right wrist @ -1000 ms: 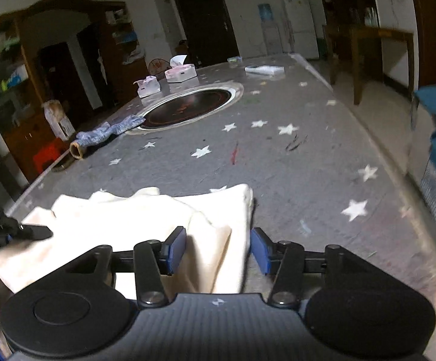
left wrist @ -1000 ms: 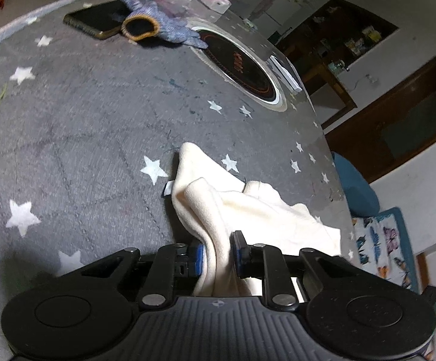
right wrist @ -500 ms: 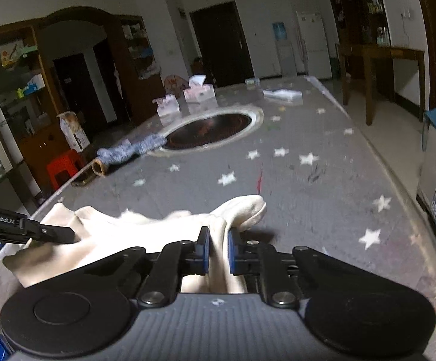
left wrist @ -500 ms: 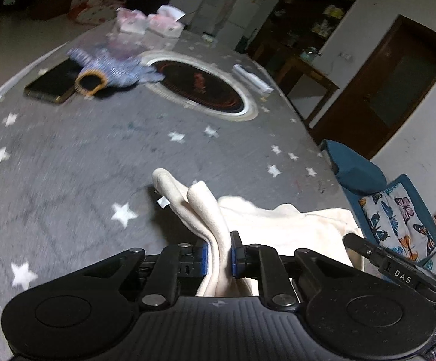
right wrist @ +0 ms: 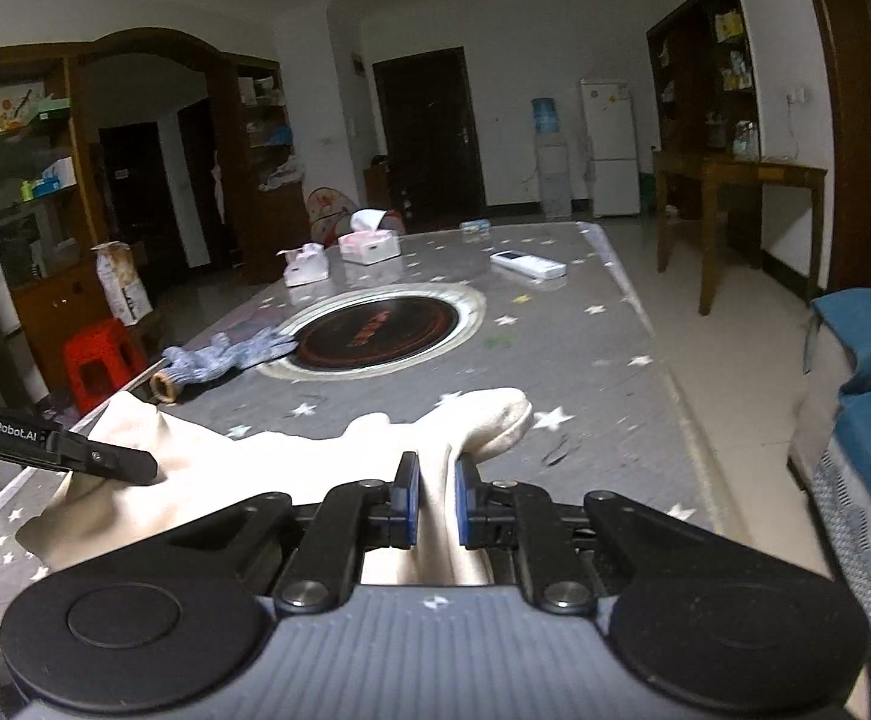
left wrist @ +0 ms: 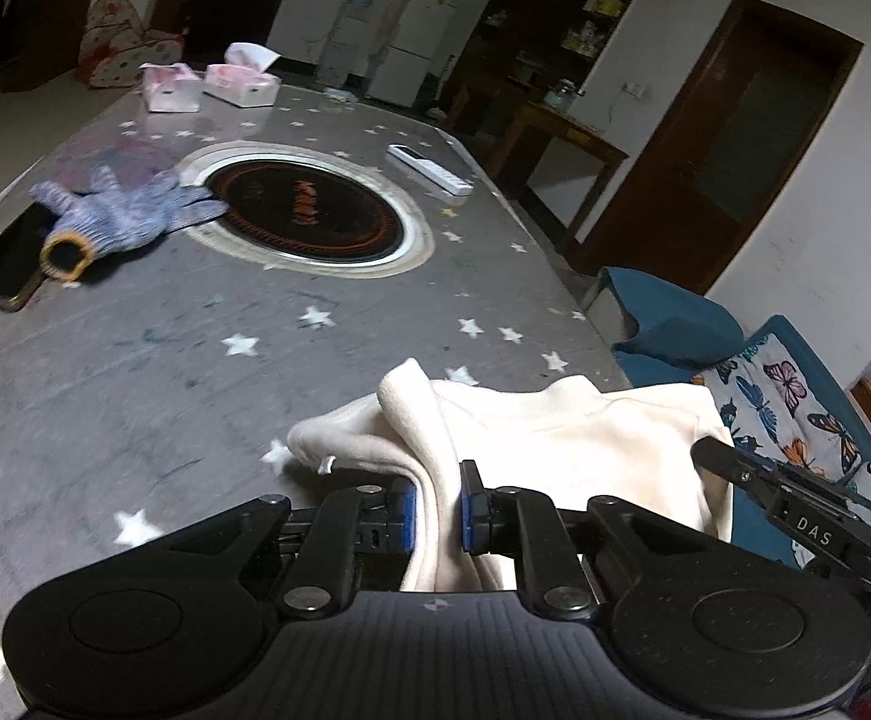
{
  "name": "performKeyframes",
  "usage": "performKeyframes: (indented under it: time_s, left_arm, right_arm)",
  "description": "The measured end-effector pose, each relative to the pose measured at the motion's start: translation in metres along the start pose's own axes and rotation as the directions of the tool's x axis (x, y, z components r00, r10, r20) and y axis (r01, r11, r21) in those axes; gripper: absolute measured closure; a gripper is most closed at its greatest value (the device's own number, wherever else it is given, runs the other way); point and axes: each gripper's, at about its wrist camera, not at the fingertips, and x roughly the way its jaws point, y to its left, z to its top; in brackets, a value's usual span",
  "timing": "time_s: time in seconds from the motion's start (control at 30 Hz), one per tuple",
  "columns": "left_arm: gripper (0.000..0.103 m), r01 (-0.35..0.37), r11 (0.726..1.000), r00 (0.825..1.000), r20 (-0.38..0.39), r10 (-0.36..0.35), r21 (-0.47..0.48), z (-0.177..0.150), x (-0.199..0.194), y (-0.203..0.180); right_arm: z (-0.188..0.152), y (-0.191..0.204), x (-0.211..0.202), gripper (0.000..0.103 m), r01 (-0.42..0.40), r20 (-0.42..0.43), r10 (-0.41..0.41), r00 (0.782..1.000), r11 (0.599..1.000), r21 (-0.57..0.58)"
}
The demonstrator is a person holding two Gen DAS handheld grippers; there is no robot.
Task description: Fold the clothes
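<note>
left wrist: left gripper (left wrist: 438, 507) clamps cream garment (left wrist: 555, 426); right gripper (right wrist: 435, 501) clamps it too.

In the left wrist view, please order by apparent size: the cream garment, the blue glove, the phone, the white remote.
1. Cream garment, though it is nearest the camera.
2. Blue glove.
3. Phone and white remote look alike; the remote lies farther away, so unranked.

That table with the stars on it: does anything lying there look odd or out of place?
Yes. A blue knit work glove lies crumpled beside the round cooktop, its fingertips over the rim and its cuff on a phone. It looks odd on a table used for folding the cream garment.
</note>
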Motion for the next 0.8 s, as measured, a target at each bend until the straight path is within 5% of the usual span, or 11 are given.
performKeyframes:
  time_s: [0.8]
  left_arm:
    - [0.089,-0.016,0.998,0.996,-0.090,0.022,0.060,0.013,0.061,-0.037]
  right_arm:
    - [0.003,-0.054,0.009,0.093,0.103,-0.016,-0.103,0.995,0.995,0.010]
